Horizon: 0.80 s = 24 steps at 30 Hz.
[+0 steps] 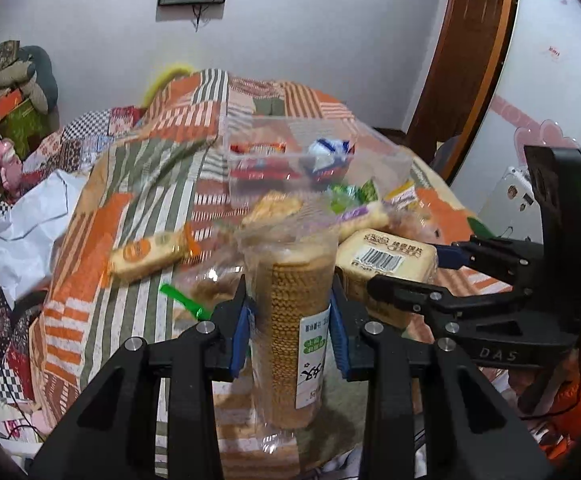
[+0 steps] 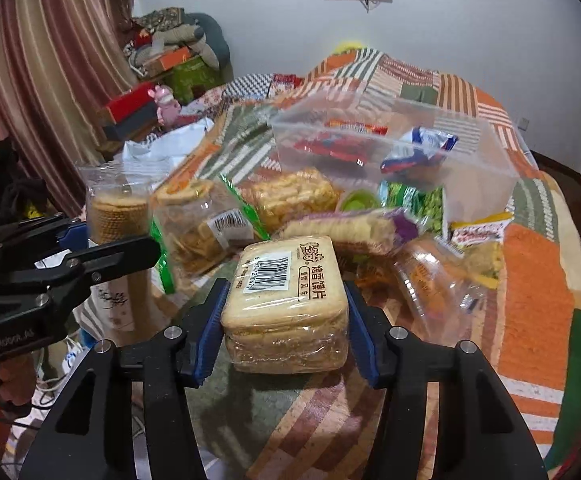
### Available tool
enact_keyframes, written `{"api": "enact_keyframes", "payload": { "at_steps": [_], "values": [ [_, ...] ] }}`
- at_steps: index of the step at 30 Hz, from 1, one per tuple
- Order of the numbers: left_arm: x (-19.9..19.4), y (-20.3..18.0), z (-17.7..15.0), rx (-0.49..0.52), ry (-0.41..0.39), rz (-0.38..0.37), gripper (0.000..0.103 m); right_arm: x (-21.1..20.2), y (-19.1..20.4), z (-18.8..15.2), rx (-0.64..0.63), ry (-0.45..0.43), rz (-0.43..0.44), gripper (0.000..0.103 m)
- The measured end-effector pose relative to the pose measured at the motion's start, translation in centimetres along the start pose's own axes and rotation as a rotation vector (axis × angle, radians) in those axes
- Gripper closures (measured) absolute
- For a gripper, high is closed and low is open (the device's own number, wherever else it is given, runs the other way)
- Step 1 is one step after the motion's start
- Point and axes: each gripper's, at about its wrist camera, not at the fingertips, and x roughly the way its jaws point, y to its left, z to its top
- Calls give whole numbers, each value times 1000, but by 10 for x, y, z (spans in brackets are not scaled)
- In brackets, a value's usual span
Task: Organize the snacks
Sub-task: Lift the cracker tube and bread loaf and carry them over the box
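A tall clear sleeve of round crackers (image 1: 290, 280) stands upright at the lower centre of the left wrist view, clamped between the blue pads of the left gripper (image 1: 290, 316). In the right wrist view a flat wrapped block of toast slices (image 2: 286, 300), barcode up, sits at the lower centre between the blue pads of the right gripper (image 2: 286, 328), both of which touch its sides, so it is gripped. Behind them, mid-frame, loose snack packs lie heaped on the patchwork quilt (image 2: 538, 300), and beyond the heap a clear plastic box (image 2: 470, 168) holds red and blue-white packets
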Motion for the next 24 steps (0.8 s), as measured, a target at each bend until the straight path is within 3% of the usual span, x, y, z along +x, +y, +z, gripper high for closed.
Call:
{"api": "enact_keyframes", "payload": {
  "at_steps": [8,24],
  "values": [
    [-12,-6,23,7,-67,-3,69,-30,-7,16,18,-101,-5,52],
    [-22,-17,82,33,-174,-7,69,-64,-54,47,98,-243,-97,52]
  ]
}}
